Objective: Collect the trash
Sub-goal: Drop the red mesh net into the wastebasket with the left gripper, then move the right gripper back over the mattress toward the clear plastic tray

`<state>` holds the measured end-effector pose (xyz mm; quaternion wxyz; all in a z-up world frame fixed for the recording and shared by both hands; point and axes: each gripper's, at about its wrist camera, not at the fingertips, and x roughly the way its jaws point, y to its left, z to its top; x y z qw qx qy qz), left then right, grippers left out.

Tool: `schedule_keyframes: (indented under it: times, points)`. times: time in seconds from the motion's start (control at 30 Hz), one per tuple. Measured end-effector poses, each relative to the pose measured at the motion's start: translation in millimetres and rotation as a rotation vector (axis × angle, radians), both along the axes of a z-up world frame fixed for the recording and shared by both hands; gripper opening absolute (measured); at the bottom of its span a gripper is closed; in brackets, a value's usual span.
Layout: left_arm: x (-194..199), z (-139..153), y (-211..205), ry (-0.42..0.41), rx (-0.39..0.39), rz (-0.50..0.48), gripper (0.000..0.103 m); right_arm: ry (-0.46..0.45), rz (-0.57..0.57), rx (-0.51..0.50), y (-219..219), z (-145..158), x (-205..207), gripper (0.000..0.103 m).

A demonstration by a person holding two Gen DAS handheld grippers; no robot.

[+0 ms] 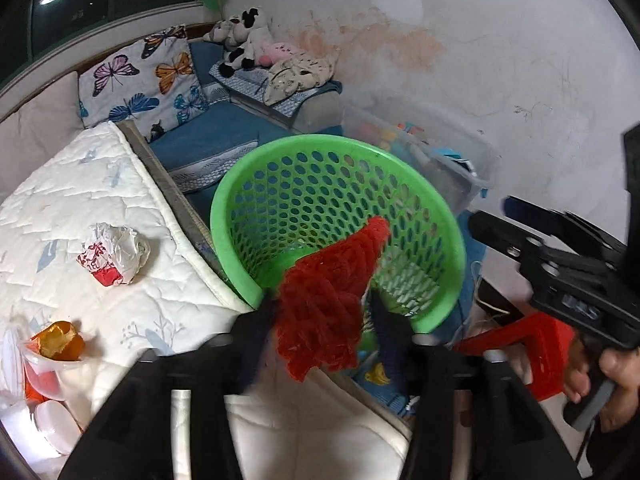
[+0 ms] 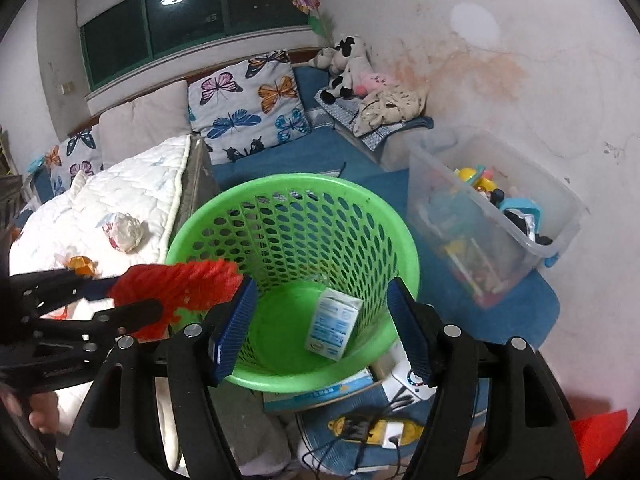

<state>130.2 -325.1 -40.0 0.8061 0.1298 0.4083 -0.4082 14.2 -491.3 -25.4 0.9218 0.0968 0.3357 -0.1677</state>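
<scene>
A green perforated basket [image 1: 240, 184] [image 2: 280, 180] stands on the floor beside the bed. A red mesh net [image 1: 324, 300] [image 2: 180, 284] hangs between the fingers of my left gripper [image 1: 324, 304] [image 2: 120, 292], over the basket's near rim. The jaws stand apart, and a gap shows beside the net. My right gripper [image 2: 322, 286] [image 1: 492, 214] is open above the basket with nothing between its blue pads. A small white and blue carton [image 2: 334, 328] lies on the basket's bottom. A crumpled white and red paper [image 1: 114, 254] [image 2: 126, 232] rests on the white quilt [image 1: 80, 184].
An orange wrapper [image 1: 58, 340] sits with plastic cups at the quilt's near left edge. A clear plastic bin [image 2: 540, 216] of toys stands right of the basket by the wall. A power strip and cables [image 2: 376, 428] lie on the floor below it. Butterfly pillows and plush toys are behind.
</scene>
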Motion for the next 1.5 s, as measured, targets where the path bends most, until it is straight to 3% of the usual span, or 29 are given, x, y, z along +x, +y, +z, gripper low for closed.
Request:
schedule_keyframes:
  times: [0.2, 0.43, 0.73, 1.17, 1.23, 1.5]
  points:
    - [-1, 0, -1, -0.001, -0.018, 0.004, 0.061, 0.001, -0.012, 0.017, -5, -4, -8, 0.068]
    - [-5, 14, 32, -0.023, -0.05, 0.05, 0.061, -0.004, 0.03, 0.037, 11, -3, -11, 0.068]
    - [-20, 35, 113, -0.106, -0.057, 0.183, 0.061, -0.018, 0.209, 0.099, 73, 0, -4, 0.068]
    - [-31, 43, 242, -0.174, -0.023, 0.462, 0.061, -0.007, 0.458, 0.188, 163, 0, 16, 0.069]
    - [-32, 40, 257, -0.168, -0.013, 0.495, 0.067, -0.006, 0.475, 0.205, 170, -1, 17, 0.069]
    - [-22, 4, 297, -0.047, 0.003, 0.596, 0.067, 0.016, 0.538, 0.246, 196, -5, 28, 0.069]
